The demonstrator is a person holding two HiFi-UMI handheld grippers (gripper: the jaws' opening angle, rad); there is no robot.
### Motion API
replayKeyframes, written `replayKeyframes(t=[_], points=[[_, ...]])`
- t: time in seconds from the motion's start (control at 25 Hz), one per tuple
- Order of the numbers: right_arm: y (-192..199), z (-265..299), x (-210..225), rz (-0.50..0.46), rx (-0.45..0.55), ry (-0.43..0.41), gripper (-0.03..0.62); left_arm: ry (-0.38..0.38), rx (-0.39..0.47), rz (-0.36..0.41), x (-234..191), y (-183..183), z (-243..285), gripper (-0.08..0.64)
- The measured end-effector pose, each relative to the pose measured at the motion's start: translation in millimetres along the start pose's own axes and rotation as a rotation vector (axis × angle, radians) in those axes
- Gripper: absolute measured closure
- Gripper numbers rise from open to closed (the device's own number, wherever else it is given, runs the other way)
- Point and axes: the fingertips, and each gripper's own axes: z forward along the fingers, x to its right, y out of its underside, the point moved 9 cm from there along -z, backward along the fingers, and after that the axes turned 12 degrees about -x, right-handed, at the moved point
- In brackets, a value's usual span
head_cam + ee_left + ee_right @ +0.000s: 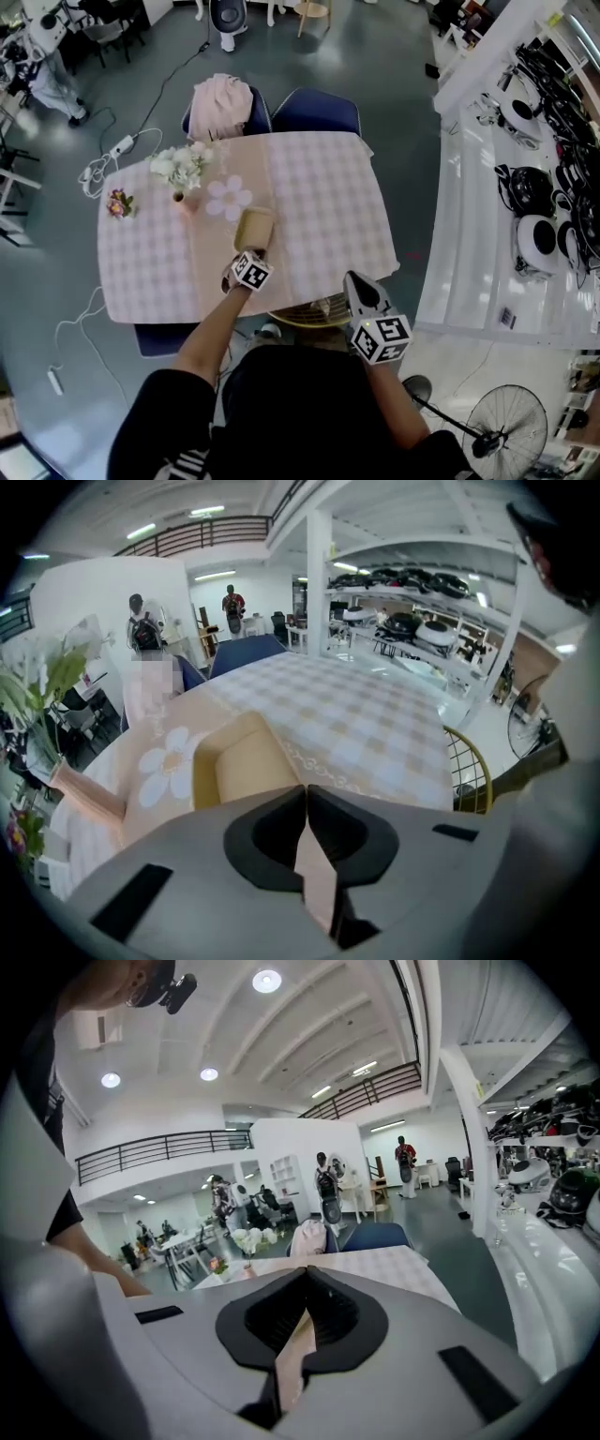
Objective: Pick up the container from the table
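A tan open-topped container stands on the checked pink tablecloth, near the middle of the table. My left gripper sits right at its near side. In the left gripper view the jaws meet with nothing between them, and the container lies just past the left gripper's tips. My right gripper hovers at the table's front right edge, away from the container. In its own view the right gripper is shut and empty, with the table beyond it.
A vase of white flowers, a small pink bouquet and a flower-shaped mat lie on the table's left half. Blue chairs stand behind, one draped with pink cloth. A gold wire chair is below the front edge. White shelving runs along the right.
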Motion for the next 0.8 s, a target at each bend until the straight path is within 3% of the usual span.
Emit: replayKeyframes(t=[0.4, 0.8], points=[[-26.4, 34.2, -1.2, -0.064, 0.025, -0.113, 0.594, -0.047, 0.102, -0.104, -7.4, -7.2, -49.0, 0.548], [-51.1, 46.6, 4.6, -0.065, 0.085, -0.141, 0.594, -0.100, 0.236, -0.077, -14.9, -43.1, -107.2, 0.548]])
